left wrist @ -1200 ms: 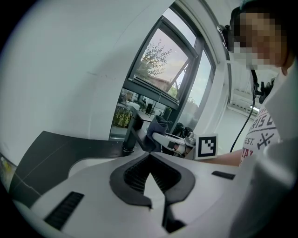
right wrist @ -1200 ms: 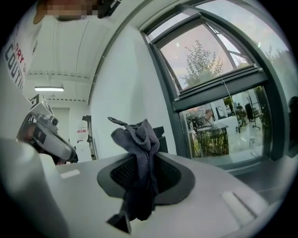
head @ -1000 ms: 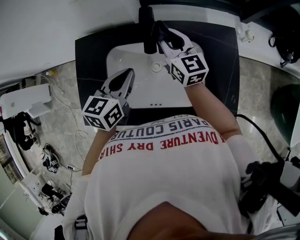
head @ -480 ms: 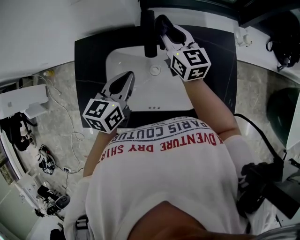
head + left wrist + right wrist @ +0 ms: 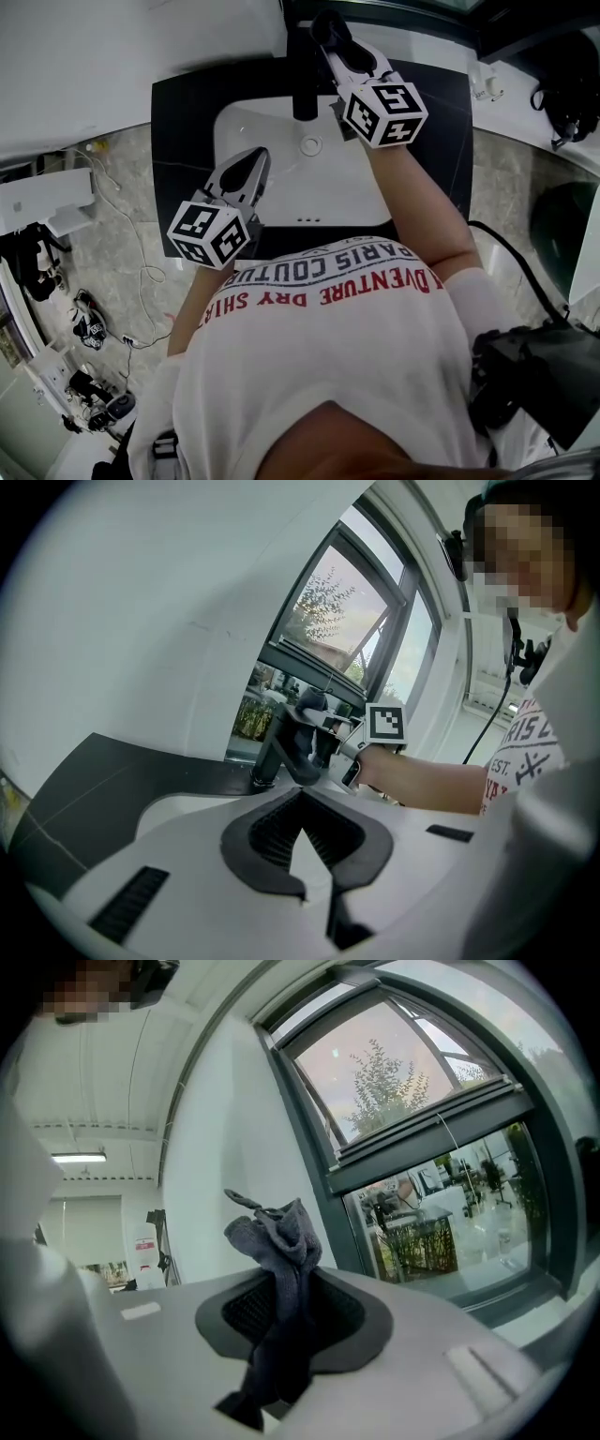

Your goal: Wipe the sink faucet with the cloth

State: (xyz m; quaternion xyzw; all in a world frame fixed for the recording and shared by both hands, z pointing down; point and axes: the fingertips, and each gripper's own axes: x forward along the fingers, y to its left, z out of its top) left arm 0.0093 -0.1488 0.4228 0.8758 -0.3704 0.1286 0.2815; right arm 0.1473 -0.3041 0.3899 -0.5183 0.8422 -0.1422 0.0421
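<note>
Countertop (image 5: 178,122): dark slab set against a white wall, seen from above in the head view, and the largest item I can log. A person's white printed T-shirt (image 5: 328,375) fills the lower part of that view.

Sink basin (image 5: 267,187): white, recessed in the middle of the countertop, with a round drain (image 5: 311,145) toward its rear.

Window (image 5: 412,1147): dark-framed, fills the background of the right gripper view, with trees and sky beyond it.

Faucet (image 5: 302,75): black, standing at the rear edge of the basin, its spout reaching forward over the bowl above the drain.

Right gripper (image 5: 330,36): raised at the rear of the basin, just to the right of the faucet, its marker cube (image 5: 384,111) facing up. I read its jaws as clenched on the cloth (image 5: 277,1269), a dark grey rag that bunches out past the tips and trails back between the pads. From the left gripper view the bunched end sits at the faucet's upper part. I cannot confirm contact.

Left gripper (image 5: 253,159): hovers over the front left of the basin, well apart from the faucet, pointing toward it. Its jaws are closed tip to tip with nothing between them.
</note>
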